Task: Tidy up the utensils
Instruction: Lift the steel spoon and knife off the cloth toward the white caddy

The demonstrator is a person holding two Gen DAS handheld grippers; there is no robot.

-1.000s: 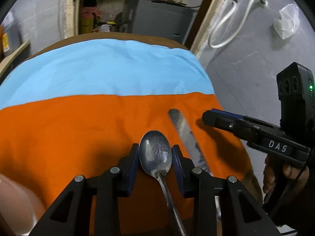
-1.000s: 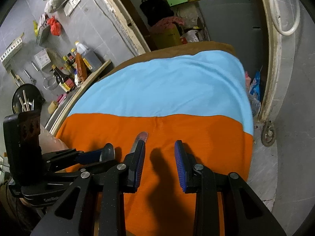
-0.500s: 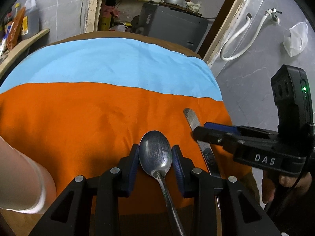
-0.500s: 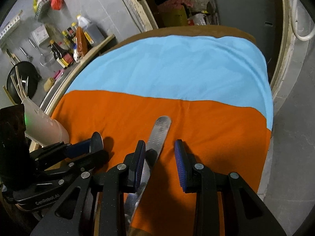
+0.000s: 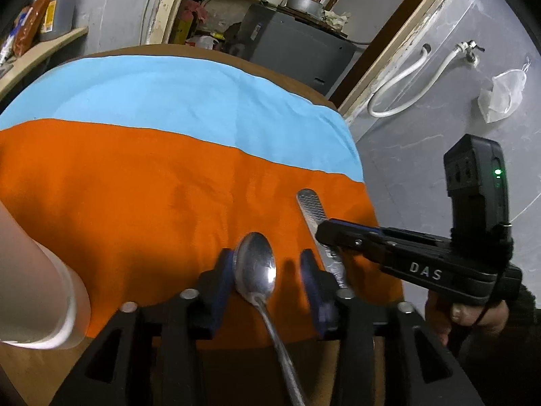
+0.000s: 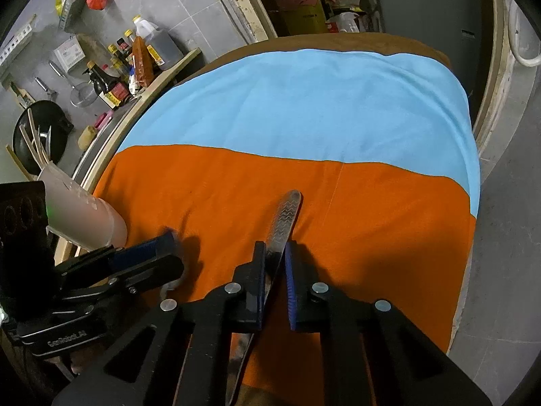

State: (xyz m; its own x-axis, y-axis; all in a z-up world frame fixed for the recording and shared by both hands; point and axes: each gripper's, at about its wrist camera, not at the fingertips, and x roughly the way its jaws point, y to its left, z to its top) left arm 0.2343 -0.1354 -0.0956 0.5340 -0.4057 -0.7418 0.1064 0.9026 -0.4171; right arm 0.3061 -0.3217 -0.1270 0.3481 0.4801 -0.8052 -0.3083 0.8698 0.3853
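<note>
- the table (image 6: 436,52) has two cloths on it – the near cloth (image 5: 135,186) on the front half, the far cloth (image 5: 169,94) behind it, edges meeting
- the spoon (image 5: 257,270) lies on the near cloth between the left gripper's (image 5: 267,270) fingers, bowl pointing away
- the knife (image 6: 284,220) lies just right of the spoon, also on the near cloth, with the right gripper (image 6: 274,264) around it
- a cup (image 6: 81,213) stands at the table's left edge, left of both utensils
- a shelf with bottles (image 6: 135,61) runs along the wall beyond the table's left side
</note>
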